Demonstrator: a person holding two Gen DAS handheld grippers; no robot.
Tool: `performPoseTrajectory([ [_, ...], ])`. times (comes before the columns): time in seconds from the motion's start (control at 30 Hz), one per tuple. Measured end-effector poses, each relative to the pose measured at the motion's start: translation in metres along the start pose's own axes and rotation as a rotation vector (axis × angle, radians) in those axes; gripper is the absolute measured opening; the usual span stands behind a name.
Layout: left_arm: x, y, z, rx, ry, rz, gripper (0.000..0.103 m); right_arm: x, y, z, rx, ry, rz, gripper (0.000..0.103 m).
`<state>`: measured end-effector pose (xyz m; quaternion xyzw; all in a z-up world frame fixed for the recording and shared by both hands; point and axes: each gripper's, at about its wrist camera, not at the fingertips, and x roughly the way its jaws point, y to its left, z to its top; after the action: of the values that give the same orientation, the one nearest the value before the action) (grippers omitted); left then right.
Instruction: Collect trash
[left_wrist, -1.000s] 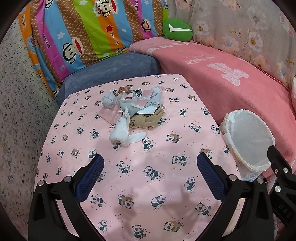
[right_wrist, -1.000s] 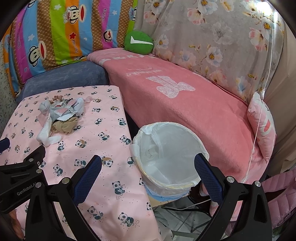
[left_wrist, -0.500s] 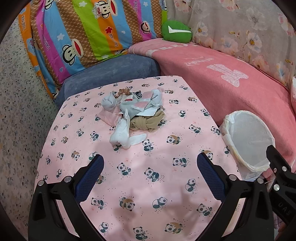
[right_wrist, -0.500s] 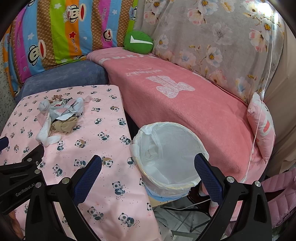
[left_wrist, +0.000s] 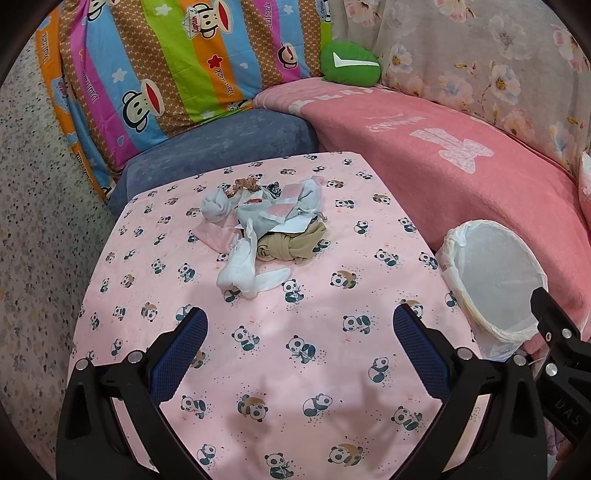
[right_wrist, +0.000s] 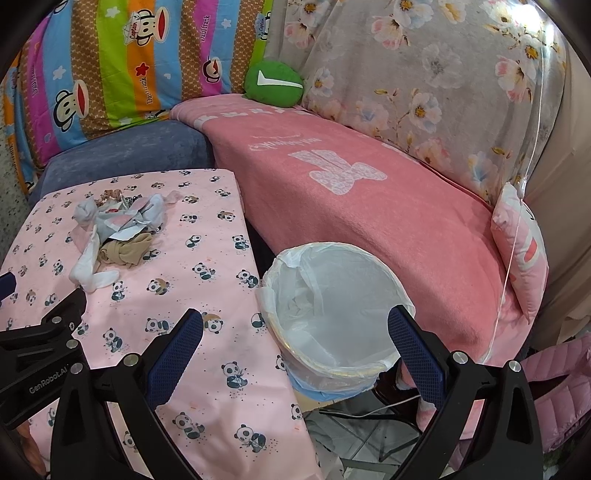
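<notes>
Both tools, left tool (left_wrist: 299, 328) and right tool (right_wrist: 295, 328), hover spread apart and empty over the panda-print desk (left_wrist: 295, 369); a pile of trash (left_wrist: 264, 229) lies ahead; the lined bin (right_wrist: 332, 310) stands beside the desk.

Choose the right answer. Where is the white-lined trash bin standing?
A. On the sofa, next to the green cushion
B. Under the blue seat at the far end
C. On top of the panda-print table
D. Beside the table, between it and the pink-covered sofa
D: in the right wrist view the trash bin stands off the edge of the panda-print table, with the pink-covered sofa on its other side.
</notes>
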<state>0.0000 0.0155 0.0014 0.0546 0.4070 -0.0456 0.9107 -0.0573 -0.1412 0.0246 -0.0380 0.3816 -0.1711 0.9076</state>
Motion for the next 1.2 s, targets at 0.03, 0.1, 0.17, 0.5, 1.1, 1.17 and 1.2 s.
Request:
performPoseTrajectory([
  [0.03, 0.0001, -0.0002, 0.0002, 0.0, -0.001, 0.0, 0.096, -0.0001, -0.0014, 0.0004, 0.001, 0.0, -0.001, 0.098],
  [0.1, 0.0002, -0.0009, 0.0001, 0.001, -0.003, -0.001, 0.096, 0.0001, -0.0028, 0.0009, 0.002, -0.001, -0.003, 0.098],
  [0.17, 0.0002, -0.0012, -0.0004, 0.002, -0.003, -0.002, 0.096, 0.0, -0.0036, 0.0011, 0.002, -0.001, -0.004, 0.098],
  [0.5, -0.0006, -0.0033, -0.0005, 0.003, -0.005, -0.004, 0.096, -0.0002, -0.0049, 0.0014, 0.002, -0.002, -0.007, 0.098],
  [1.1, -0.0014, -0.0041, 0.0002, 0.002, -0.006, -0.008, 0.096, -0.0038, -0.0046, 0.0018, -0.002, -0.01, -0.014, 0.098],
  [1.17, -0.002, -0.0048, 0.0008, 0.002, -0.007, -0.01, 0.096, -0.0066, -0.0008, 0.0016, -0.002, -0.012, -0.018, 0.098],
  [1.2, -0.0026, -0.0054, 0.0015, 0.001, -0.009, -0.012, 0.096, -0.0073, -0.0007, 0.0018, -0.002, -0.013, -0.019, 0.098],
])
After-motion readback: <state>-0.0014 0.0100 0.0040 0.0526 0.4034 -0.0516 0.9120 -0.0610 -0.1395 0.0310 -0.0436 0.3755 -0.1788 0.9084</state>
